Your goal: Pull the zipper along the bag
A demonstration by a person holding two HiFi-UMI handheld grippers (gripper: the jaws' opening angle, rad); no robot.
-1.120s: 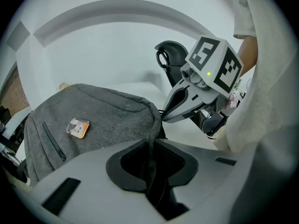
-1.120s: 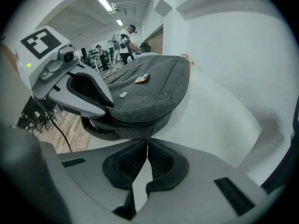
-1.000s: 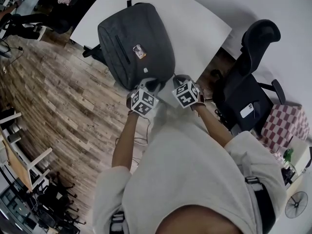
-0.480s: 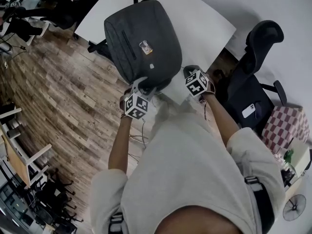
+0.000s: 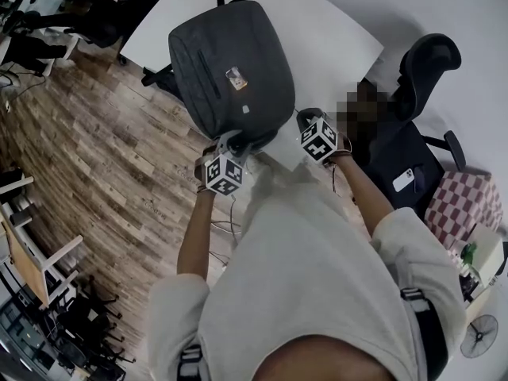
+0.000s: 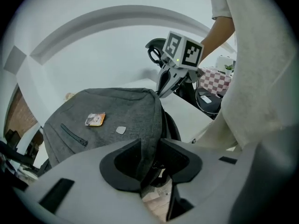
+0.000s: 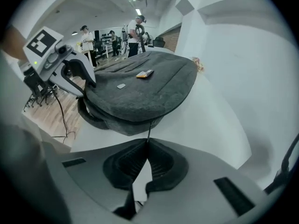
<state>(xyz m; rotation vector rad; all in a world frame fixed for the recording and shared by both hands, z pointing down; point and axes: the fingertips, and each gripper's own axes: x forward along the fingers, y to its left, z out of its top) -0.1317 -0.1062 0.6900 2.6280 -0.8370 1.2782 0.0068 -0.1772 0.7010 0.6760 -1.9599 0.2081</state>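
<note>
The grey fabric backpack (image 5: 230,62) lies at the white table (image 5: 325,30) edge. The left gripper (image 6: 152,164), jaws just closing, pinches its edge fabric. The right gripper (image 7: 145,146) clamps the thin dark zipper pull (image 7: 149,129). The small orange label (image 5: 235,76) is too small to read.

My left gripper (image 5: 230,144) shifts left along the near edge of the bag (image 5: 230,62), away from the right gripper (image 5: 306,121); its jaws have just been closing onto the fabric.
</note>
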